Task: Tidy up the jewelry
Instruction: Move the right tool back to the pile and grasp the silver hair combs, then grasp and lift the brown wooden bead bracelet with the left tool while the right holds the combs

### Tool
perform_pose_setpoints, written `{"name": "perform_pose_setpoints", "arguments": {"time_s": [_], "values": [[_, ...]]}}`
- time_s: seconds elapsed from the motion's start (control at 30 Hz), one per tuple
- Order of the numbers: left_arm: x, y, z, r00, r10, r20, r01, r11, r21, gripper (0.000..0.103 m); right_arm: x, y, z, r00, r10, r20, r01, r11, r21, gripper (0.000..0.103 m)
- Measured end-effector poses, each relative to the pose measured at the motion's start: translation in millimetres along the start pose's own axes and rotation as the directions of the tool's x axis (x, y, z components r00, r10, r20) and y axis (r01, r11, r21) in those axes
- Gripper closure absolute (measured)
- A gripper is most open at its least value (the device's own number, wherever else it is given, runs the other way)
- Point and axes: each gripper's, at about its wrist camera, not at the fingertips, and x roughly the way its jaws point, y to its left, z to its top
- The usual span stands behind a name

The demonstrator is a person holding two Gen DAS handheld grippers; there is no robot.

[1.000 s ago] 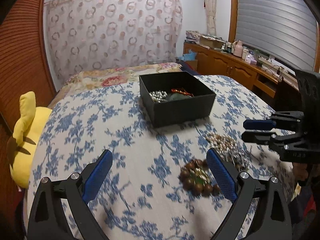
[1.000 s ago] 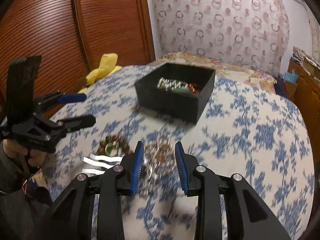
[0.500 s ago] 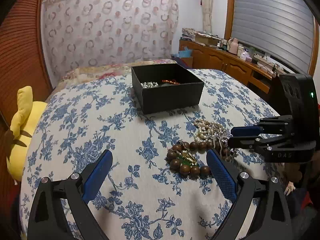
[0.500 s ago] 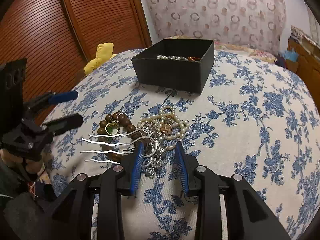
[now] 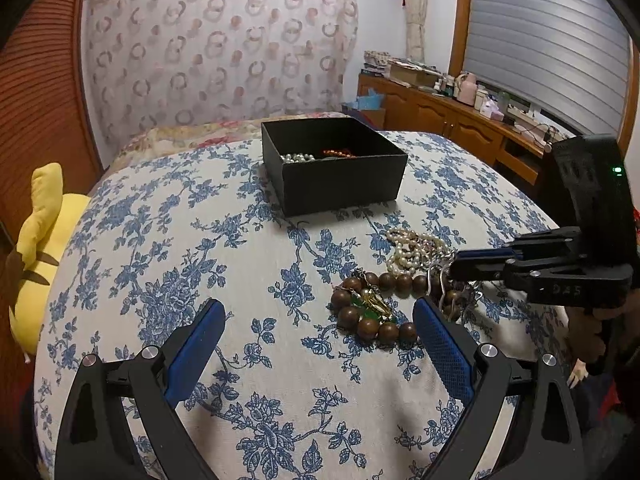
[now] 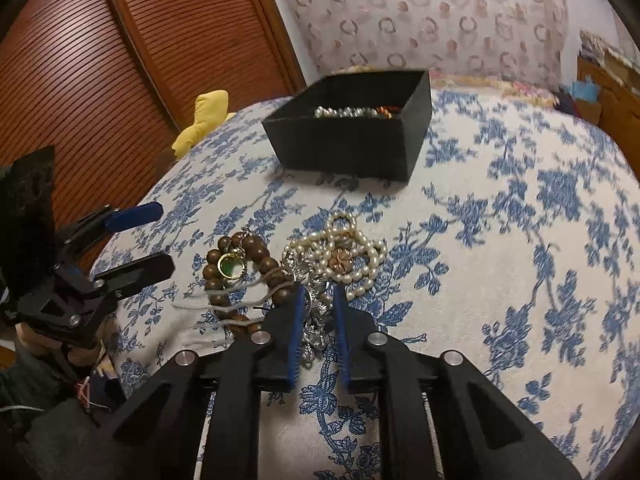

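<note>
The right gripper [image 6: 316,320] is closing its jaws on the silver hair comb [image 6: 314,312], and the ornate head of the comb sits right between the blue pads, at twelve o'clock from the gripper's body. Its wavy prongs trail out toward nine o'clock, across the brown bead bracelet [image 6: 256,248]. The pearl strand [image 6: 352,256] lies just beyond the fingertips at one o'clock, touching the comb's head. The pads look to be touching the metal, though the grip is not fully tight.

The left gripper [image 5: 318,334] hangs with its jaws spread wide and nothing between them; the bead bracelet [image 5: 374,304] lies just inside its right finger, at one o'clock. The black box [image 5: 340,184] stands well beyond at twelve on the blue floral cloth [image 5: 160,260], pearls and orange beads inside.
</note>
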Motion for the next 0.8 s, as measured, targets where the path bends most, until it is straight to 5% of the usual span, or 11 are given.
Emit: {"name": "perform_pose_setpoints", "arguments": {"time_s": [0.43, 0.7, 0.8], "values": [[12.2, -3.4, -0.9, 0.998, -0.032, -0.049, 0.031, 0.999, -0.01, 0.012, -39.6, -28.8, -7.4, 0.989, -0.072, 0.128, 0.067, 0.997, 0.036, 0.094], [26.2, -0.8, 4.3, 0.991, -0.09, -0.101, 0.086, 0.995, -0.046, 0.069, -52.0, -44.5, -10.3, 0.984, -0.087, 0.157, 0.077, 0.995, 0.067, 0.094], [30.7, 2.6, 5.7, 0.986, -0.121, -0.114, 0.113, 0.991, -0.076, 0.076, -52.9, -44.7, -10.5, 0.984, -0.087, 0.158, 0.077, 0.995, 0.066, 0.094]]}}
